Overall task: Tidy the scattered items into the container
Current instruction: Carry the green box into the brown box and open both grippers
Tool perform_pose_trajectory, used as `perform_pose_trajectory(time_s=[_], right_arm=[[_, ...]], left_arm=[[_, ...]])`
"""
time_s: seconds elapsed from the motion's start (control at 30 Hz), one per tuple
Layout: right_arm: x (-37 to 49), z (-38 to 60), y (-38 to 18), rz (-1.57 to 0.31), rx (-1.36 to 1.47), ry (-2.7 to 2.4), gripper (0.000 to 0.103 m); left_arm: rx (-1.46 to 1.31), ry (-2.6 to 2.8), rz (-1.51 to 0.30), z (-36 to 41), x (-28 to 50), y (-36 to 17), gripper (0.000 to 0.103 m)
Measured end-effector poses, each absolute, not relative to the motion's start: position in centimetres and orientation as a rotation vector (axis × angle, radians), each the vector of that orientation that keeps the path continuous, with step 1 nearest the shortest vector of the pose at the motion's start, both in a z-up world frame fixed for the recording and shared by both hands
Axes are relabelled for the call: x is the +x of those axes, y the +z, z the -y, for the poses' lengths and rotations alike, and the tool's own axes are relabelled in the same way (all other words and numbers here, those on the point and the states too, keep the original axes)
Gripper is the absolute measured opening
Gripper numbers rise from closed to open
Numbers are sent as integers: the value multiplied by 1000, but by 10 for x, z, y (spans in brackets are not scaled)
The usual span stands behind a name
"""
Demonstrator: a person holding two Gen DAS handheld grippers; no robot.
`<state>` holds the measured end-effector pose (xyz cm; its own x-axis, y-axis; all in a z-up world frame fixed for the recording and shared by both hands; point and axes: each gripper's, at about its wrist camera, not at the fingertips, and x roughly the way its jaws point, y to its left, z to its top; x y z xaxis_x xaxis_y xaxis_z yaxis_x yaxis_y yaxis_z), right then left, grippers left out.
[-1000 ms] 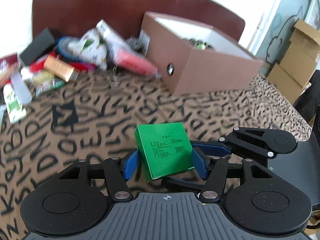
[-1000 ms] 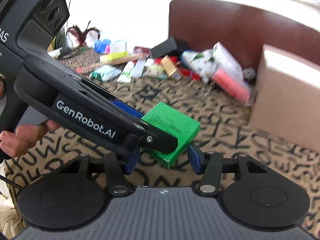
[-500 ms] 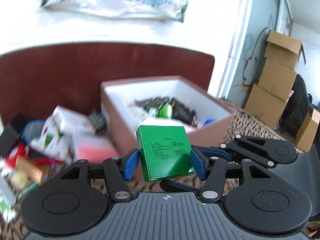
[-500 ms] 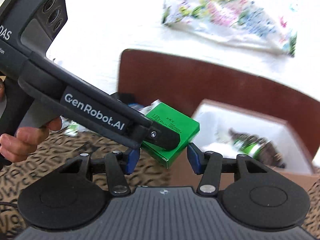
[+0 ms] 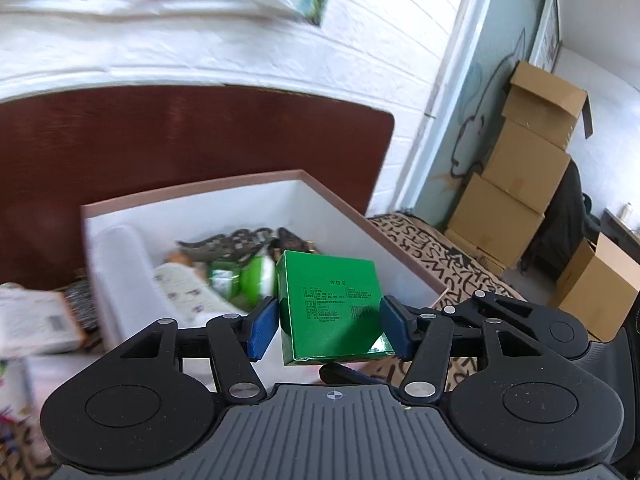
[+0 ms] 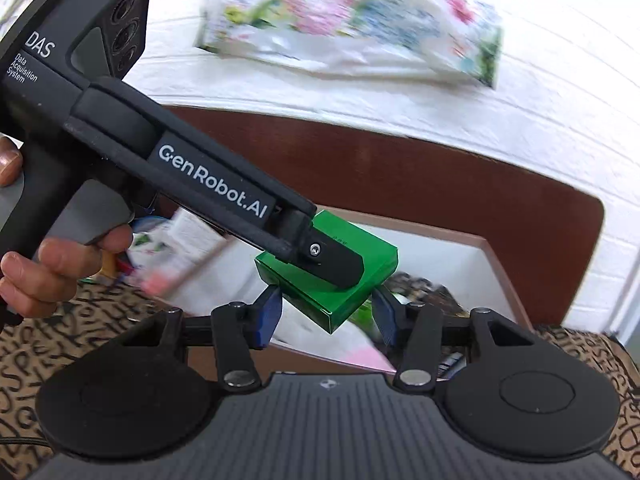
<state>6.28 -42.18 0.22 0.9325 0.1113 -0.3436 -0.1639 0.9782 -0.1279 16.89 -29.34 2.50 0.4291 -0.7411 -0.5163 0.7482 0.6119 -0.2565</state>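
My left gripper [image 5: 328, 328] is shut on a green box [image 5: 330, 312] and holds it in the air over the near part of the open brown container [image 5: 336, 200], which has white inner walls and several items inside. In the right wrist view the same green box [image 6: 360, 276] sits between my right gripper's blue pads [image 6: 268, 314], and the left gripper's finger [image 6: 332, 264] lies over it. My right gripper [image 6: 326, 314] has its pads at the box's sides; contact is unclear. The container [image 6: 480, 264] shows behind it.
Scattered packets lie left of the container [image 5: 32, 320] on the letter-patterned cloth [image 5: 440, 248]. A brown headboard [image 5: 160, 140] stands behind. Stacked cardboard boxes [image 5: 528, 184] stand at the right. A hand [image 6: 52, 272] holds the left gripper's handle.
Both grippers have risen and moved forward with the green box, from above the cloth to over the open container. The container's inside now fills the middle of both views.
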Motion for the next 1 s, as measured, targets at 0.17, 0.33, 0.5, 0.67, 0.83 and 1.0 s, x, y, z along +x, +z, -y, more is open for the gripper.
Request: perform_pose_trajectory(time_s=[0.17, 0.33, 0.5, 0.67, 0.83, 1.0], right_arm=[[77, 449, -5, -369, -150, 83, 55], [91, 472, -12, -394, -144, 27, 55], [106, 488, -21, -423, -113, -41, 55], [103, 492, -26, -417, -58, -84, 81], [98, 482, -25, -396, -86, -106, 100], [93, 475, -21, -383, -83, -109, 101]], left_arm=[[13, -965, -668, 335, 188, 14, 68], [36, -969, -678, 367, 202, 5, 70], [90, -913, -648, 381, 207, 2, 88], [59, -912, -672, 366, 208, 1, 94], [50, -894, -683, 351, 199, -2, 98], [74, -862, -632, 341, 182, 0, 100]])
